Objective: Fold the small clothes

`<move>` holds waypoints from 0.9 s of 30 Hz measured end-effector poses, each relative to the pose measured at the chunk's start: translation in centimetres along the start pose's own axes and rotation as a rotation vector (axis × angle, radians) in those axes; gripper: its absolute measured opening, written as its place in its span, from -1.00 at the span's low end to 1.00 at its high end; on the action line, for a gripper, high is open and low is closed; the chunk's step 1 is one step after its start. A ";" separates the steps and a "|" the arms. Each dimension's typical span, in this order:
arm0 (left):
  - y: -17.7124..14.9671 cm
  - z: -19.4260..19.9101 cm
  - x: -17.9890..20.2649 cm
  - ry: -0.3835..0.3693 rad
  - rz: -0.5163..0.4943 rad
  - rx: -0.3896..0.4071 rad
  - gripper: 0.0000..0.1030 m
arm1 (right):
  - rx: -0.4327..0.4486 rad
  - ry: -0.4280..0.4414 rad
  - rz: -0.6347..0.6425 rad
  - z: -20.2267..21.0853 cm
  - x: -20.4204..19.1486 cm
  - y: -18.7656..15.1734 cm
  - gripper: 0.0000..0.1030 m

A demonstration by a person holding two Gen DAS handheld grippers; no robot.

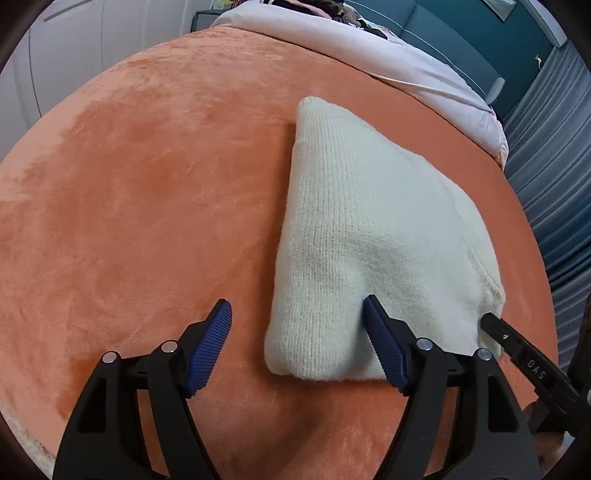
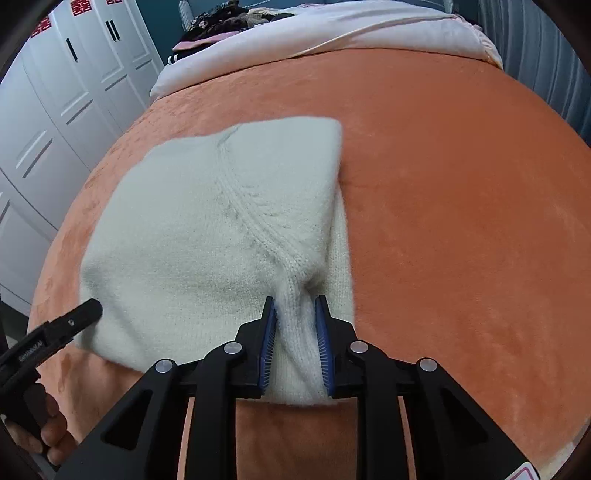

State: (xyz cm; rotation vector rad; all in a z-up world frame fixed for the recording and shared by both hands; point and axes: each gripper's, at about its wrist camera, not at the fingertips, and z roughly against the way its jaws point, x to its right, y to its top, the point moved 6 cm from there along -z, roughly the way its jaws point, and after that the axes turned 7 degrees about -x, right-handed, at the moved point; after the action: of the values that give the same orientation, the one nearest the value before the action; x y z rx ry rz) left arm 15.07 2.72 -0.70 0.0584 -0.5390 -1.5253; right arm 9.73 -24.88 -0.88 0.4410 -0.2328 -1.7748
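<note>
right tool: narrow, blue pads pinching a bunched ribbed edge of the cream knit sweater at its near edge; angled low, pointing forward across the bed.
left tool: wide, gripping nothing; right pad pressed against the near edge of the sweater, left pad over bare blanket, apart from the knit.
left tool pose: low over the bed, fingers forward; in the right wrist view only one black fingertip shows, just beside the sweater's left near corner, with the holding hand partly visible low left.
right tool seen from left: black finger at the sweater's right near corner.
sweater: folded into a compact stack, lying flat on the orange plush blanket, nearer its front edge; ribbed seam running diagonally across the top layer.
surroundings: pale pink duvet bunched at the far end of the bed, dark clothes pile beyond it, white wardrobe doors to the left.
</note>
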 end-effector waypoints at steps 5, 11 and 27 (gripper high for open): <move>-1.5 3.3 1.7 0.045 -0.095 0.051 0.39 | 0.089 -0.015 0.015 4.6 -0.4 -1.9 -0.55; -5.6 3.9 2.8 0.109 -0.154 0.053 0.47 | 0.112 -0.054 -0.035 4.6 -0.3 -5.7 0.14; -10.9 2.1 3.4 0.251 -0.269 0.093 0.63 | 0.159 -0.149 -0.085 2.3 1.6 -11.9 0.55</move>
State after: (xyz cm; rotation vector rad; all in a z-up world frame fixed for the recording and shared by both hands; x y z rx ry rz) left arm 3.99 -0.66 -1.81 0.4028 -0.4111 -1.7223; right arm -2.15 -23.66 -3.65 0.4374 -0.4688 -1.8826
